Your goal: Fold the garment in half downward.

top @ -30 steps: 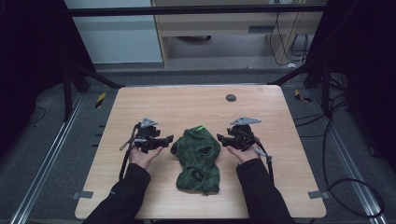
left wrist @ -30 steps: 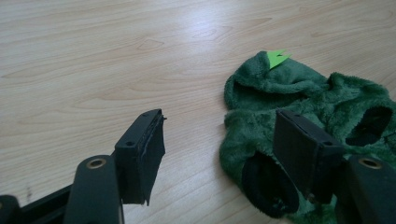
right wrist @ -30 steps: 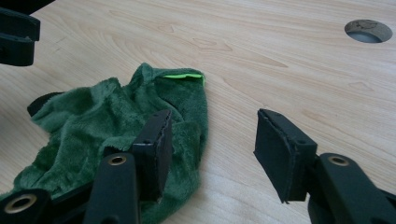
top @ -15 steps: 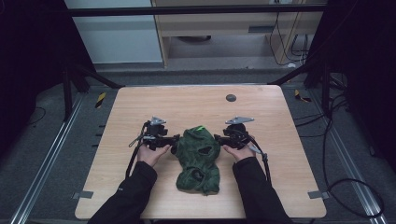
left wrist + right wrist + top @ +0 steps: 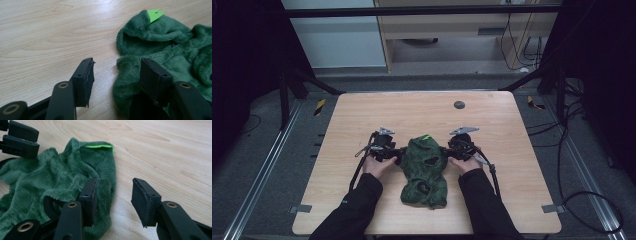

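1. Garment, green and fuzzy, lies crumpled at the table's near middle, between both grippers.
2. Left gripper and right gripper both gape, each straddling a fabric edge.
3. Likely step: pinch both edges. Push deeper first, so each jaw pair bites full pile, not fringe.

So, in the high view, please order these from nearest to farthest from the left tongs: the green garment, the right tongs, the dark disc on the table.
1. Green garment: right beside the left tongs, at the garment's left edge.
2. Right tongs: across the garment, at its right edge.
3. Dark disc: far side of the table, toward the right.
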### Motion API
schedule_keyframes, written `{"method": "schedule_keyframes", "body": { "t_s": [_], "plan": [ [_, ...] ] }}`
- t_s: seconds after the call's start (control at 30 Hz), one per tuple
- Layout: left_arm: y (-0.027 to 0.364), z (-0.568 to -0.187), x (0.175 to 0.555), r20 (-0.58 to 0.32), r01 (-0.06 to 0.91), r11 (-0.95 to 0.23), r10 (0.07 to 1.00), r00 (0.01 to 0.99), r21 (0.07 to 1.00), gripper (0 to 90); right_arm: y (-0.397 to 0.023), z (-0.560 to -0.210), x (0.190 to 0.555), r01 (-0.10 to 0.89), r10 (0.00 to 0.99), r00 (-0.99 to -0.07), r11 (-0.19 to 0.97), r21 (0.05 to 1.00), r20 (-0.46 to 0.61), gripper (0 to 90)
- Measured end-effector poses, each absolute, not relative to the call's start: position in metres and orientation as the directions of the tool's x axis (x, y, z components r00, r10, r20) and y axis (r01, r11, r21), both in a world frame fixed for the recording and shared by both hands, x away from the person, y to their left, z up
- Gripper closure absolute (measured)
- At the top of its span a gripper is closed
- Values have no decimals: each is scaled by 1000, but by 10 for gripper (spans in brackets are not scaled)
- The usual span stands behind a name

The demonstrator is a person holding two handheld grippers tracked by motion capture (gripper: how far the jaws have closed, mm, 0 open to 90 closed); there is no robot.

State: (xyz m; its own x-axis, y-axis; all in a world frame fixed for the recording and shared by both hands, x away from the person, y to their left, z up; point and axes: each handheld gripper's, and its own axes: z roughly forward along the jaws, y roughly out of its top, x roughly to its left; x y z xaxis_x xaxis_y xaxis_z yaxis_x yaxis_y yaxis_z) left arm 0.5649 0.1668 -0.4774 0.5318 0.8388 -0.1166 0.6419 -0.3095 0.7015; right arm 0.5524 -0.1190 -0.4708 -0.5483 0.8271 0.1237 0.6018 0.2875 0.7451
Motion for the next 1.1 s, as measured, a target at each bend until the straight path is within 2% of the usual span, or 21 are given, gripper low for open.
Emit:
{"method": "schedule_keyframes", "body": {
  "t_s": [0.53,0.93,1.1],
  "plan": [
    [157,-490,567,-155,679,-324,825,543,659,604,-112,-488,555,646,821,-557,331,688,127,645],
    [150,-490,563,-151,682,-338,821,550,649,832,-107,-493,555,647,814,-568,350,677,122,799],
    [148,-489,561,-133,671,-351,820,557,653,865,-107,-493,554,657,819,-559,338,674,134,835]
  ]
}}
